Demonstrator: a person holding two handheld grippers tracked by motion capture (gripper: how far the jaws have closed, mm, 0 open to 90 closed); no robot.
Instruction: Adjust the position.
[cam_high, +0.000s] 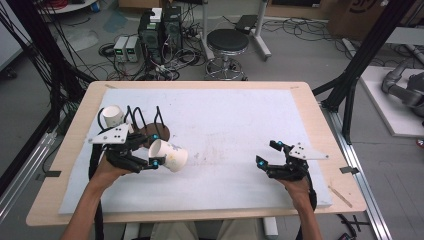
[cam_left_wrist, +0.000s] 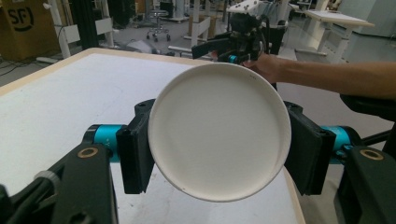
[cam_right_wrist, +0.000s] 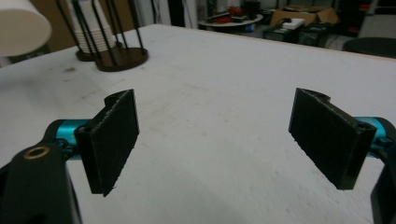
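The white paper cup (cam_high: 168, 155) sits pinched in your left gripper (cam_high: 156, 150), lying on its side above the white table cover (cam_high: 230, 135) at the left part of the table; in the high view its open mouth faces back toward your hand and its closed base points to the right, toward the middle of the table; in the left gripper view the cup (cam_left_wrist: 219, 133) looks straight at you mouth-on, round rim whole, with one black jaw pressed against each side of its wall; the pads bear on the cup, so it is held rather than merely framed.

Just behind that gripper stands a dark round rack (cam_high: 150, 131) with thin black upright rods; another white cup (cam_high: 113, 116) sits at its left end, close to the grey plate on top of your left gripper; in the right gripper view the rack (cam_right_wrist: 119, 56) stands far up the table with a stack of white cups (cam_right_wrist: 95, 35) among its rods, and the held cup (cam_right_wrist: 21, 25) shows at the upper left corner.

Your right gripper (cam_high: 270, 155) hangs over the right part of the cover, well apart from the cup; its jaws stand spread wide with bare cover between them.

Beyond the table's far edge a black stool (cam_high: 227, 42) stands on the floor.
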